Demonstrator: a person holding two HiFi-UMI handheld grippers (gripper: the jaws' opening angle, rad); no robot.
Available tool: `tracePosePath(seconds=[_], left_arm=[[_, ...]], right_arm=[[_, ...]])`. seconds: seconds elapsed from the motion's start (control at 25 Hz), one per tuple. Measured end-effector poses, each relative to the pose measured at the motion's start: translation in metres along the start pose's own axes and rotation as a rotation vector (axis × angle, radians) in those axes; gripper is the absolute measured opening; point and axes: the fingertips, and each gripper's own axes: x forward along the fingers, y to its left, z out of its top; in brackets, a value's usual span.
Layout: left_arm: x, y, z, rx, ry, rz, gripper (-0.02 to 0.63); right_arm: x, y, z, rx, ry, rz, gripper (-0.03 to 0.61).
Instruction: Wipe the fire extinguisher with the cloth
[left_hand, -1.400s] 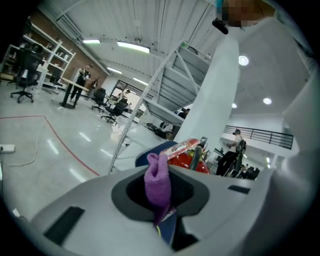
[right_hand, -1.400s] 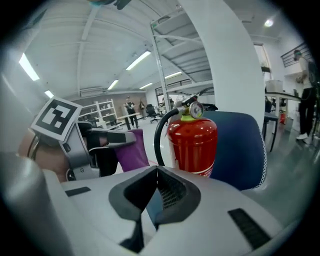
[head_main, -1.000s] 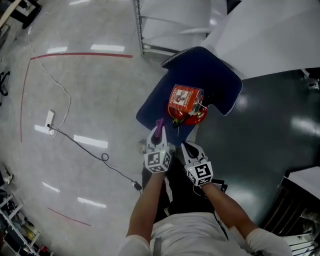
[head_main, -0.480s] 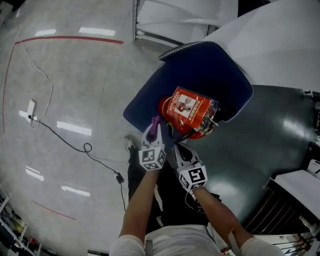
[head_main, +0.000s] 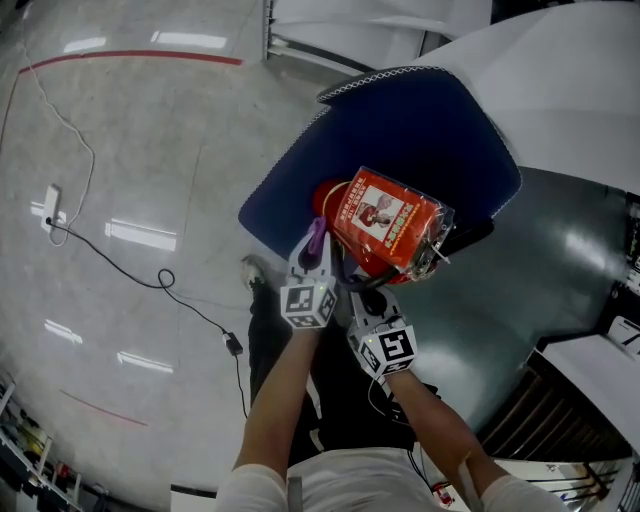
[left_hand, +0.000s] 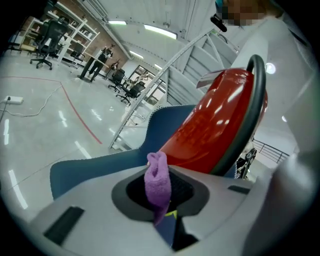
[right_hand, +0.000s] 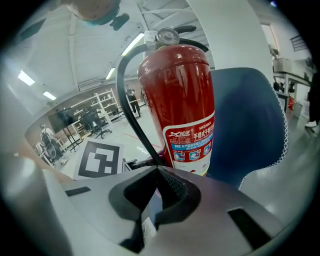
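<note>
the pale glossy floor (head_main: 150, 150) turns into a dark green part (head_main: 520, 290) at the right. a blue mat (head_main: 420, 130) with a white stitched edge lies across both parts, and the red fire extinguisher (head_main: 385, 225) rests on it. on the pale part there are a red line (head_main: 130, 55), a white power strip (head_main: 48, 205) and a black cable (head_main: 190, 305).

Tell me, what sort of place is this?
Likely a large industrial lab or workshop hall. It has a glossy concrete floor marked with a red line, shelving racks and rolling office chairs in the distance, and a power strip trailing its cable across the floor.
</note>
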Motion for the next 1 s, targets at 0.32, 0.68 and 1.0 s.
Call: tracePosePath(seconds=[0.32, 0.68, 1.0], left_arm=[[-0.024, -0.021, 0.026, -0.046, -0.042, -0.017, 0.051], [-0.073, -0.048, 0.09, -0.089, -0.131, -0.028, 0.051], [-0.106, -0.089, 0.144, -0.048, -0.167, -0.064, 0.051]], right_arm=[[-0.015, -0.005, 0.01, -0.013, -0.015, -0.009, 0.012], [-0.041, 0.003, 0.031, -0.023, -0.073, -0.033, 0.012], [-0.085, 0.023, 0.05, -0.023, -0.119, -0.027, 0.012]])
